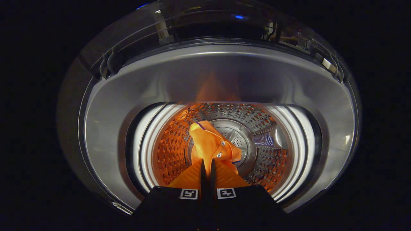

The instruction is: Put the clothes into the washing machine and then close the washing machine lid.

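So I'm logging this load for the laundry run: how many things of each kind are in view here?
Orange garment, pinched between the fingers of the gripper and hanging into the drum: 1
Washing machine drum: 1
Open lid beyond the drum: 1
Gripper: 1
Total: 4

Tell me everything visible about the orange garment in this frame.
The orange garment is a soft, thin-looking fabric, bunched and creased, with small dark trim and what look like two small snaps. It hangs down from the tool, whose two fingers are closed together on a fold of it, over the open washing machine drum. Its free end dangles above the drum floor; whether it touches the floor cannot be told. Its colour reflects on the perforated metal wall.
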A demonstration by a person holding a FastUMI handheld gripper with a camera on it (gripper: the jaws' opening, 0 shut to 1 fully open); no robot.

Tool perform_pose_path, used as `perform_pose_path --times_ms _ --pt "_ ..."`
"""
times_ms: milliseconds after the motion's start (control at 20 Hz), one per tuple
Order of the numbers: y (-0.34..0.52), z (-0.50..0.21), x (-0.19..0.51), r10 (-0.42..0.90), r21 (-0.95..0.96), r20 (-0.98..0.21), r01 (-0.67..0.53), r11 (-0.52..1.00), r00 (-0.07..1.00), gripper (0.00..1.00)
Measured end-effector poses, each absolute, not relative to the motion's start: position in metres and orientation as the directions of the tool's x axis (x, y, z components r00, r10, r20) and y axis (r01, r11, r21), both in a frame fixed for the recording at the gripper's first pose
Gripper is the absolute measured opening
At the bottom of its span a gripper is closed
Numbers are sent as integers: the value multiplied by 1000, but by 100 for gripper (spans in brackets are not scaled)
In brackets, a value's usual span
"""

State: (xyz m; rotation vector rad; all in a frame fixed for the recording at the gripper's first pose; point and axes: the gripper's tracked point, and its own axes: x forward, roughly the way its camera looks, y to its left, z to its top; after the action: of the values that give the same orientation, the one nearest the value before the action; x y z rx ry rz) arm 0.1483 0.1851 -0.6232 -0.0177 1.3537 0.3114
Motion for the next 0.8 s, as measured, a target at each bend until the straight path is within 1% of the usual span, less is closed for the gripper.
perform_pose_path --times_ms 200,300,500,550,800 --pt "182 -625 150 181 143 -967 -204 969 182 8" --pt "179 -625 150 167 129 -968 -198 972 189 14" --pt "172 -631 143 138 102 -975 -198 975 177 85" --pt "173 -630 140 149 116 -974 -190 975 172 100" --pt "172 -626 134 170 132 -964 -191 973 202 99"
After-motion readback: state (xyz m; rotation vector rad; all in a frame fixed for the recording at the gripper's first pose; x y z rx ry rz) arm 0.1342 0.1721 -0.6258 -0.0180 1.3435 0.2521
